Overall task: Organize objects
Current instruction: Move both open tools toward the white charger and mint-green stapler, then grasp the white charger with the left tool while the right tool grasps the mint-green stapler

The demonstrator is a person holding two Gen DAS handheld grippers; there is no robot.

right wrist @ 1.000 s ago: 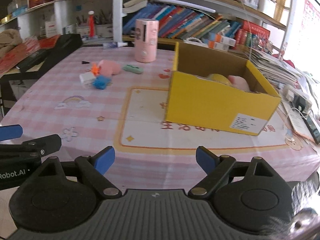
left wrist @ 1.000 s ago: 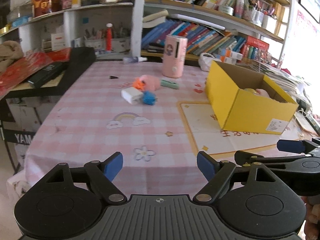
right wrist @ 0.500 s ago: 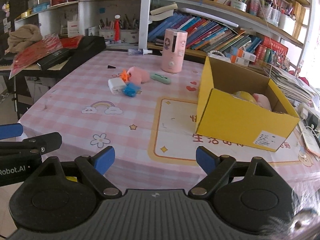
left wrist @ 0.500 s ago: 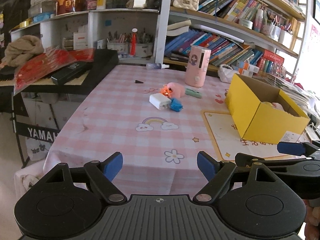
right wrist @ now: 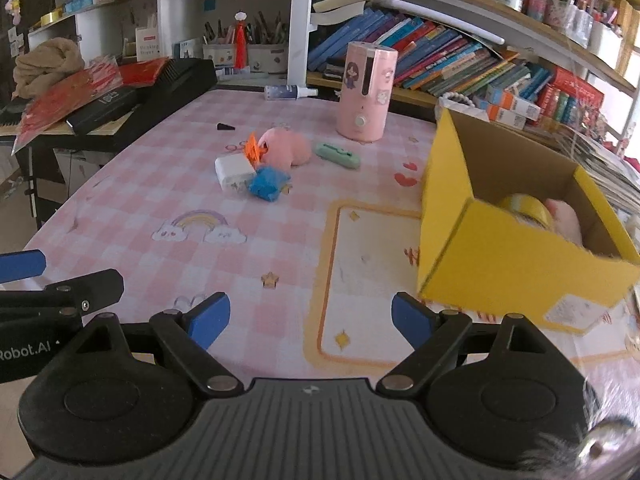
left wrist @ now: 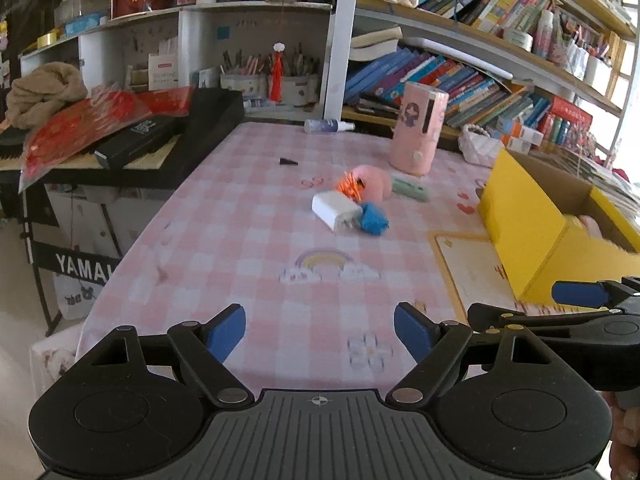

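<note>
Since a second ago, you have pulled both grippers back from the table. Left wrist view: your left gripper (left wrist: pixel 320 330) gapes wide, empty; the white charger (left wrist: pixel 335 211), blue toy (left wrist: pixel 374 219) and pink plush (left wrist: pixel 374 181) cluster at 12 o'clock, the yellow box (left wrist: pixel 532 232) at 2 o'clock. Right wrist view: your right gripper (right wrist: pixel 310 320) gapes wide, empty; the box holds a tape roll (right wrist: pixel 528 210). Judged early: the loose cluster remains unpacked.
</note>
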